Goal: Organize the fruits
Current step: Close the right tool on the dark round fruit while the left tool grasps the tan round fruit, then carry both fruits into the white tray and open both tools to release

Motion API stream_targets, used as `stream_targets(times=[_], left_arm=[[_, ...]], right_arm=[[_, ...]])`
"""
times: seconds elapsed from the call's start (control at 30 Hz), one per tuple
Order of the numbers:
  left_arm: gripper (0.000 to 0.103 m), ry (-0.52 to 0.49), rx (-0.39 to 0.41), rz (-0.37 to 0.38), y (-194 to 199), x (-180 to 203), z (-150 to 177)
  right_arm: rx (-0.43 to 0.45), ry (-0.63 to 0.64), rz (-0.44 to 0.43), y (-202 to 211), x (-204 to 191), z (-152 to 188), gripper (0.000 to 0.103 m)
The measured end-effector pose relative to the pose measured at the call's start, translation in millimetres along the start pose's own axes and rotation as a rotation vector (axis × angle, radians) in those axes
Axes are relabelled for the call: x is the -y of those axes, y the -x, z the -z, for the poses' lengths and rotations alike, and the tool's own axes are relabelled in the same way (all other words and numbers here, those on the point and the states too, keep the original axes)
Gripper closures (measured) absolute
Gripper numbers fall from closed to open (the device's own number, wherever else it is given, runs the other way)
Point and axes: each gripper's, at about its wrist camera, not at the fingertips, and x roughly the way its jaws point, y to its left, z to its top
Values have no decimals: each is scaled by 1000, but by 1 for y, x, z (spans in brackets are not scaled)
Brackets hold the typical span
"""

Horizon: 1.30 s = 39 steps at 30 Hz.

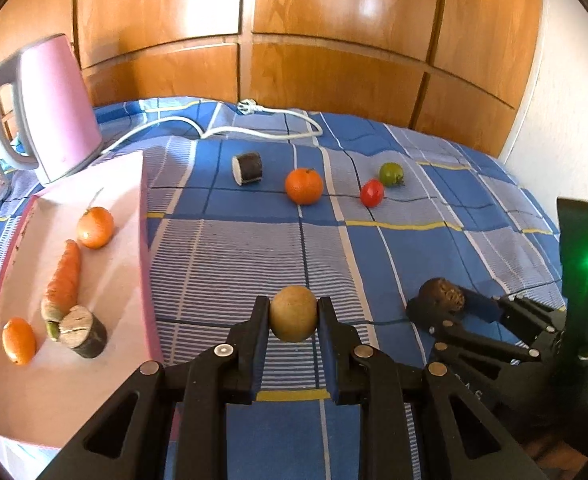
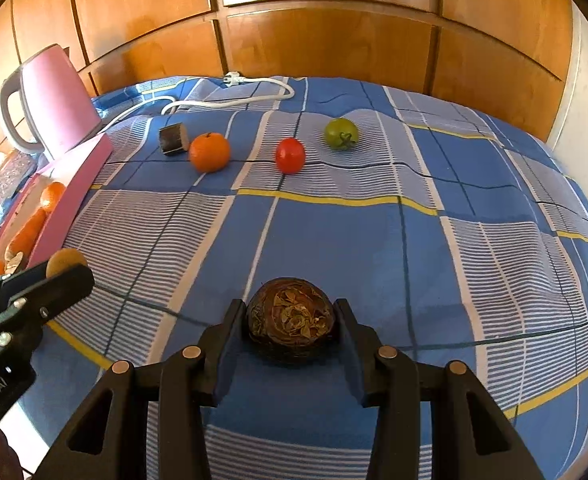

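My left gripper (image 1: 294,314) is shut on a round tan fruit (image 1: 294,312), held just right of the pink tray (image 1: 106,360). The tray holds two oranges (image 1: 95,227), a carrot (image 1: 64,280) and a dark cut piece (image 1: 82,331). My right gripper (image 2: 292,330) is shut on a dark brown wrinkled fruit (image 2: 292,326) low over the blue checked cloth. Farther back on the cloth lie an orange (image 2: 209,152), a red tomato (image 2: 290,155), a green tomato (image 2: 341,133) and a dark cut cylinder (image 2: 172,139).
A pink kettle (image 1: 54,108) stands at the back left behind the tray, its white cord (image 1: 254,124) trailing across the cloth. A wooden wardrobe (image 1: 333,40) backs the bed. The right gripper shows in the left wrist view (image 1: 445,308).
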Motion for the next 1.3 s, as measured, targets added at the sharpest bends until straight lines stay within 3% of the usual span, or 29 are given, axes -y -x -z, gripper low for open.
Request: stream_targets(times=[0.6,1.3], left_arm=[[79,113,67,-67,33,-53,-1],[79,341,142,-301,62,-176,-5]], right_arm=[[10,57,-88,10,-37,-10,59],[51,329,-300,17,-166,-42,59]])
